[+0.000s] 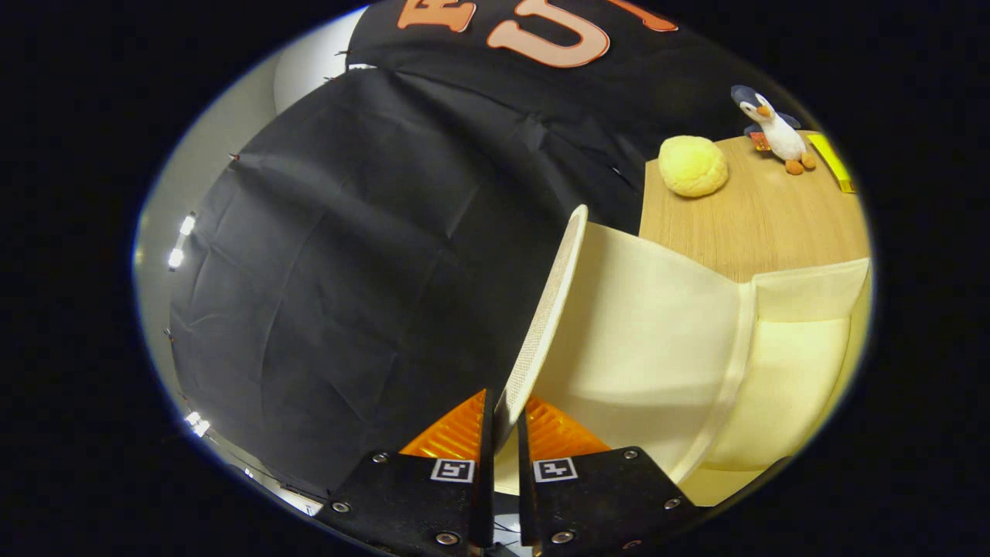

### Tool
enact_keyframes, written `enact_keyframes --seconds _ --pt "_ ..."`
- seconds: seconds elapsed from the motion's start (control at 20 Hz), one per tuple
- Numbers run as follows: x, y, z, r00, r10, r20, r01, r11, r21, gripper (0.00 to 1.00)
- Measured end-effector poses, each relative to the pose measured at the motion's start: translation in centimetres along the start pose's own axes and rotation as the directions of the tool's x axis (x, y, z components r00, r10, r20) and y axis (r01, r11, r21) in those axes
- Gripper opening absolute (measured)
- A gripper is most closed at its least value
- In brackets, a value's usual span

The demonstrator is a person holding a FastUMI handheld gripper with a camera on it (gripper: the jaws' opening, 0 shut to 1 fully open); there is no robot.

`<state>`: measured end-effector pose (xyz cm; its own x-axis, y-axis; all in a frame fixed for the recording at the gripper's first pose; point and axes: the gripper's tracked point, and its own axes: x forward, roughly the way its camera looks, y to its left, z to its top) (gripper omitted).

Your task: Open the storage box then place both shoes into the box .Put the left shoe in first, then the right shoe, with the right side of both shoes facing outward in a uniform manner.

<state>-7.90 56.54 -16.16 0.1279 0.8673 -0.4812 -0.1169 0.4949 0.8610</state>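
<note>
The gripper (504, 433) has its jaws clenched on the storage box (773, 371) lid's (553, 302) edge — lid raised; plush penguin (777, 131) near the desk's (766, 224) far corner.

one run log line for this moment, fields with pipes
step: opening storage box | gripper: shut on lid edge | lid: lifted, tilted up | shoes: not placed yet | beyond: wooden table

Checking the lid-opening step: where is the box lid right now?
In the gripper view the cream lid stands raised, its edge pinched in the claw, above the storage box beside the wooden table.
</note>
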Motion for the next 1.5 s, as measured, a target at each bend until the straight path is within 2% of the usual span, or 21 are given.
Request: enact_keyframes --seconds 0.15,0.2,0.3,0.35,0.4,0.45,0.55,0.7,0.85,0.95,1.15,1.35,1.5 --pt "2.9 0.0 0.2 0.998 -0.059 -0.021 0.059 0.998 0.004 0.15" --pt "2.6 0.2 0.9 0.997 -0.078 -0.016 0.078 0.997 0.001 0.17" --pt "2.4 -0.7 0.7 0.994 -0.108 0.003 0.108 0.994 -0.01 0.28" --pt "1.8 -1.0 1.1 0.994 -0.112 0.019 0.112 0.993 -0.022 0.38" --pt "1.0 -1.2 1.3 0.993 -0.114 0.034 0.116 0.993 -0.034 0.41" --pt "-0.3 -1.8 1.6 0.992 -0.113 0.048 0.115 0.992 -0.047 0.5" --pt "-3.8 -3.4 2.2 0.986 -0.127 0.105 0.136 0.987 -0.081 0.59" --pt "-9.7 -7.8 3.2 0.963 -0.195 0.187 0.223 0.964 -0.147 0.64" --pt "-16.0 -12.1 4.1 0.921 -0.265 0.287 0.327 0.925 -0.195 0.74" --pt "-20.2 -15.0 4.4 0.878 -0.318 0.357 0.407 0.889 -0.211 0.81" --pt "-26.8 -22.3 4.1 0.793 -0.433 0.429 0.538 0.828 -0.159 0.87" --pt "-31.3 -29.8 1.4 0.728 -0.55 0.409 0.635 0.765 -0.102 0.87" --pt "-32.3 -34.8 -1.9 0.711 -0.616 0.339 0.666 0.745 -0.044 0.87"
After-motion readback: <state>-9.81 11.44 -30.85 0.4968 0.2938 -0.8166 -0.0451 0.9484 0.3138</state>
